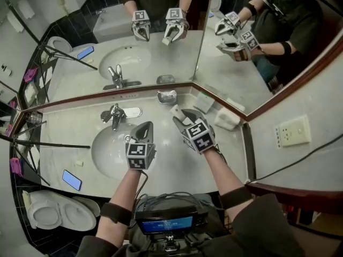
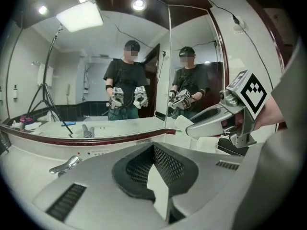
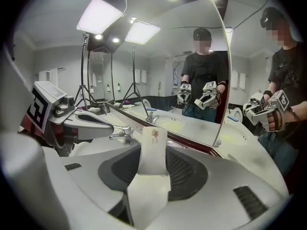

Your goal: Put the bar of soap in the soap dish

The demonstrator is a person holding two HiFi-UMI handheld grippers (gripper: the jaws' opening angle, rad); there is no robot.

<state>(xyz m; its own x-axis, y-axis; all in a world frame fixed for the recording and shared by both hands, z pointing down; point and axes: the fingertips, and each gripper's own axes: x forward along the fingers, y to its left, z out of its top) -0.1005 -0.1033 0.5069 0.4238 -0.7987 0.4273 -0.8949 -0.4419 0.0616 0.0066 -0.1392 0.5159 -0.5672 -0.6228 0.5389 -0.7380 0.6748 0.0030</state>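
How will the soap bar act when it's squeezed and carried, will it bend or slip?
Probably stiff: the soap bar stands straight up out of the right gripper without sagging. Its printed surface looks dry, so it likely won't slip. It looks small, so it's probably light to lift.

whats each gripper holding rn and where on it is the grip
The right gripper holds the bar of soap by its near end; the far end sticks out past the jaws. The left gripper is shut and empty.
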